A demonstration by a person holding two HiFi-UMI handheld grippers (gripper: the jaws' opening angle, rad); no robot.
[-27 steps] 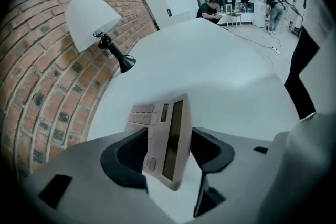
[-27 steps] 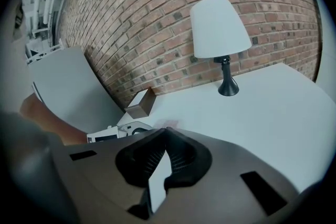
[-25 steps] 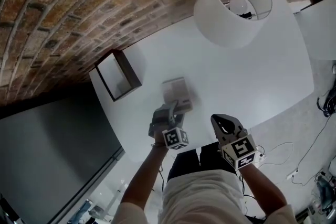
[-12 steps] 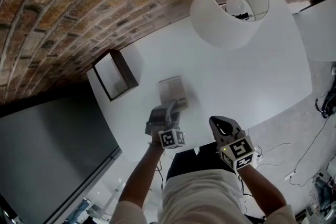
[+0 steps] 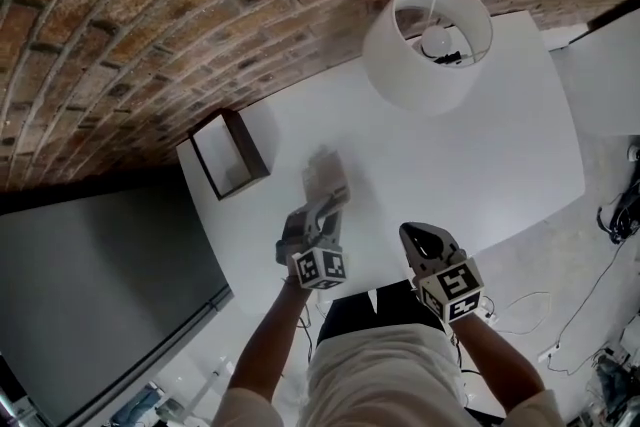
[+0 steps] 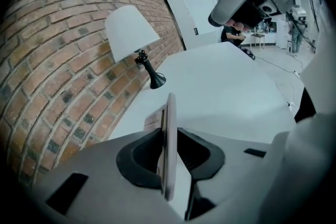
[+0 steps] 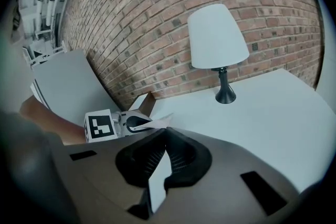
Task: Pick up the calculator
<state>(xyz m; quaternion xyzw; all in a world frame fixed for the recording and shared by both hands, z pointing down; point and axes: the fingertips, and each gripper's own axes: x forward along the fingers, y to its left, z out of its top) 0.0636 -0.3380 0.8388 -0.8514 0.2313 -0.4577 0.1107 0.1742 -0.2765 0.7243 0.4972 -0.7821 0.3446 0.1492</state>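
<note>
The left gripper has the calculator between its jaws. The jaws are closing, and the dark pads press on both flat faces of the thin slab. In the left gripper view the calculator stands on edge, its narrow side toward the camera and its far end pointing at the lamp. Seen from the head view it is blurred and tilted. It sits on the near side of the lamp, well apart from it, out over the white desk; in the right gripper view it looks clear of the surface. The right gripper hovers at the desk's near edge, farther from the lamp than the calculator is, with its jaws brought together at the tips and nothing between them. An open-topped wooden box stands against the brick wall, well to the left of the lamp and just beyond the calculator.
</note>
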